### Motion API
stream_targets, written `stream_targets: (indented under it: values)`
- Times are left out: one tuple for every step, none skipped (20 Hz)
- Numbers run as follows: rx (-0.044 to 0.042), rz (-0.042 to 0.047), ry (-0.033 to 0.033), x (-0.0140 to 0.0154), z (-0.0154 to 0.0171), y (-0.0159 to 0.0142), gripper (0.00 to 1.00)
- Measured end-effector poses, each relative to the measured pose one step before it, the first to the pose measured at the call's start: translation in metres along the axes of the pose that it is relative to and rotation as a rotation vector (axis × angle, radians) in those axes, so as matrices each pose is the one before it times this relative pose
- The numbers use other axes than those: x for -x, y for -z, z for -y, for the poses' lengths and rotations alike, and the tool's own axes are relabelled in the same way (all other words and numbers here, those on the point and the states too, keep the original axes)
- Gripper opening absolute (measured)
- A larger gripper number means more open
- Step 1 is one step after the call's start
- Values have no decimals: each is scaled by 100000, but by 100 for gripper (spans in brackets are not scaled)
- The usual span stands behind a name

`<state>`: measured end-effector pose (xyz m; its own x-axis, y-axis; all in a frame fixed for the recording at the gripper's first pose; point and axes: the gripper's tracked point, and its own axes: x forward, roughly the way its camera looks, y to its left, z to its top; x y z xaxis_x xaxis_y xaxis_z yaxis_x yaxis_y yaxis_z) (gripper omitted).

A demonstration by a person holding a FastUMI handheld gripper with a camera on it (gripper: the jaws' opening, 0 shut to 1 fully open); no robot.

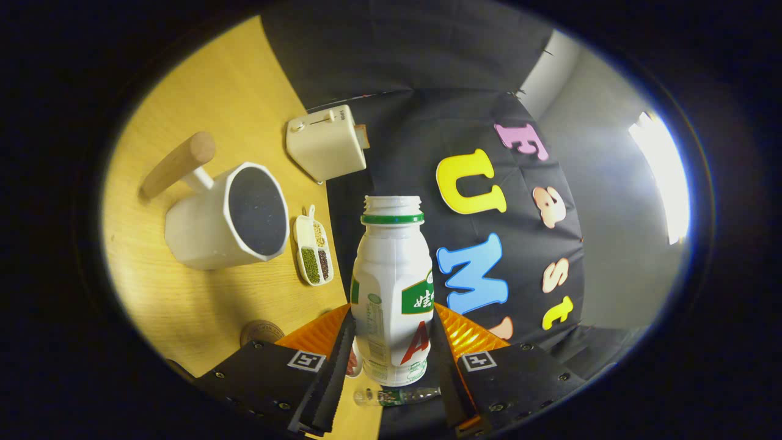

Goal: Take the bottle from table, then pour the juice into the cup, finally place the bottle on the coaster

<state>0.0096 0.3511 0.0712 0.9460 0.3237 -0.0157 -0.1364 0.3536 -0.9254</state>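
Over the wooden desk [201, 318], beside the black booth wall, I'm holding the gripper [391, 348] clenched on the open bottle [391, 287], rolled sideways. The cup [235, 214] is lying beyond the fingers. I judge pouring is underway or imminent; the coaster [261, 332], near the fingers, is waiting empty.

A wooden table [201, 305] carries a white cup [229, 217] with a wooden handle, a small white dish [313, 247] of sorted beans just beside it, a cream toaster [327, 143] beyond them, and a round brown coaster [261, 332] near the fingers.
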Motion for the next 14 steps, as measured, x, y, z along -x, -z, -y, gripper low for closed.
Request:
stream_targets:
  values:
    - [-7164,-364,-564,-113,135,249,66]
    - [-7267,-421,-610,-57,144,212,66]
    - [-7268,-416,-739,-85,75,243,66]
    - [-6816,-287,-931,35,-14,272,66]
    - [-6120,-281,-784,-25,-150,222,66]
    - [-4711,-220,-723,0,-35,363,66]
    - [-3629,-466,-218,43,85,371,66]
    - [-3672,-323,-550,-14,-71,333,66]
    - [-3873,-108,-831,32,-156,227,66]
    - [-5326,396,-1021,-23,-113,255,66]
    - [-5350,560,-1239,-55,-218,162,66]
    - [-4755,351,-997,-58,-122,150,66]
    - [-5232,140,-1085,-69,-167,391,66]
    - [-4208,-238,-642,-265,-184,299,66]
